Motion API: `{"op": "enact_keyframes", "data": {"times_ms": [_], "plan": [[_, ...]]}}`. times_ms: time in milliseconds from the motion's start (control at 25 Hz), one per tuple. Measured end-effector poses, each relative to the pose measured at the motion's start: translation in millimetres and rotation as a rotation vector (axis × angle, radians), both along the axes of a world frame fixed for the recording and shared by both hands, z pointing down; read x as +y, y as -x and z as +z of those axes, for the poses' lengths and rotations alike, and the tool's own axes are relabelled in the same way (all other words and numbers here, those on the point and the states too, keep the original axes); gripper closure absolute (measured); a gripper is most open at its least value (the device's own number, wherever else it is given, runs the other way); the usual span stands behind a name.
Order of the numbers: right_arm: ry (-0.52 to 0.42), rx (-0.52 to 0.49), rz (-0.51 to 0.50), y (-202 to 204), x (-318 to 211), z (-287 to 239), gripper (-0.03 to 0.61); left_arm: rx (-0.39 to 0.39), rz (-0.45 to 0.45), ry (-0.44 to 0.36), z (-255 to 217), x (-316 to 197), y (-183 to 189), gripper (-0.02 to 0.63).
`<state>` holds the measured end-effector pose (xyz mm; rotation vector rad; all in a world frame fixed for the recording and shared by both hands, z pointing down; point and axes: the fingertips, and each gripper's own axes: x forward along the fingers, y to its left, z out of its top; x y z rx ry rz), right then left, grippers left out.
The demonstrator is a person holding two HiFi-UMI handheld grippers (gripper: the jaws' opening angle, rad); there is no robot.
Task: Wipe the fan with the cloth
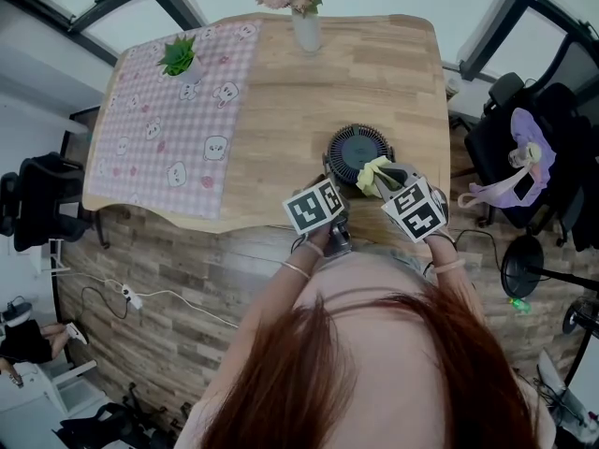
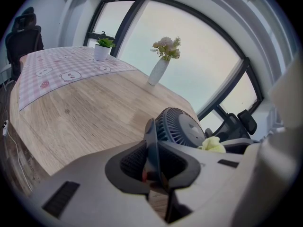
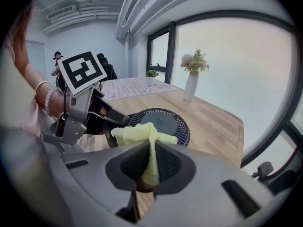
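A dark round fan lies grille-up near the wooden table's front edge. My left gripper is shut on the fan's thin dark stand hoop at the fan's near left side. My right gripper is shut on a pale yellow cloth. The bunched cloth rests on the near right part of the grille. In the right gripper view, the left gripper sits just left of the cloth.
A white vase of flowers stands at the table's far edge, and a small potted plant sits on a pink checked mat at the left. Office chairs stand right and left of the table.
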<state>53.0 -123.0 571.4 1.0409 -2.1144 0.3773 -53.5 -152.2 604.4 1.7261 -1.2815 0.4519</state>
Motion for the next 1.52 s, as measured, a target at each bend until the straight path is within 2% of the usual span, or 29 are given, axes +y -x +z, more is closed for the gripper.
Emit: {"op": "enact_keyframes", "data": {"times_ms": [360,1520], "plan": [[-0.014,0.005,0.053,-20,-4,1,0.551,0.000,0.001,-0.003,0,0,0,0.554],[-0.020,0.020,0.154,-47,-14,6,0.551,0.003,0.008,-0.004,0,-1,-1,0.553]]}}
